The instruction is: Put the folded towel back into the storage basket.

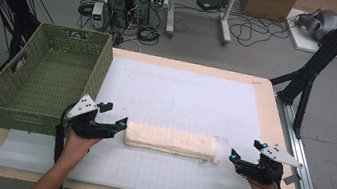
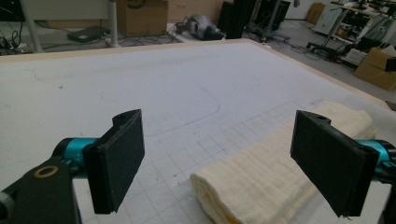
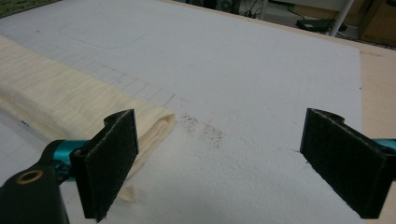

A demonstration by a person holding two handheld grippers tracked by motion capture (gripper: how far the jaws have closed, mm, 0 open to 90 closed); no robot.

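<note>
The left gripper [image 2: 217,168] has its fingers apart, empty, framing the near end of the rolled cream towel [image 1: 172,141] (its lower edge is cut off in the left gripper view). The right gripper [image 3: 233,165] is likewise spread wide beside the opposite end. The towel lies on the worktop's white mat [image 1: 191,98]; the green basket [image 1: 45,78] overhangs the worktop's left edge.

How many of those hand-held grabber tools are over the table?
2. The left gripper sits at the left end of the folded cream towel, beside the green basket; the right gripper sits at the towel's right end.
</note>
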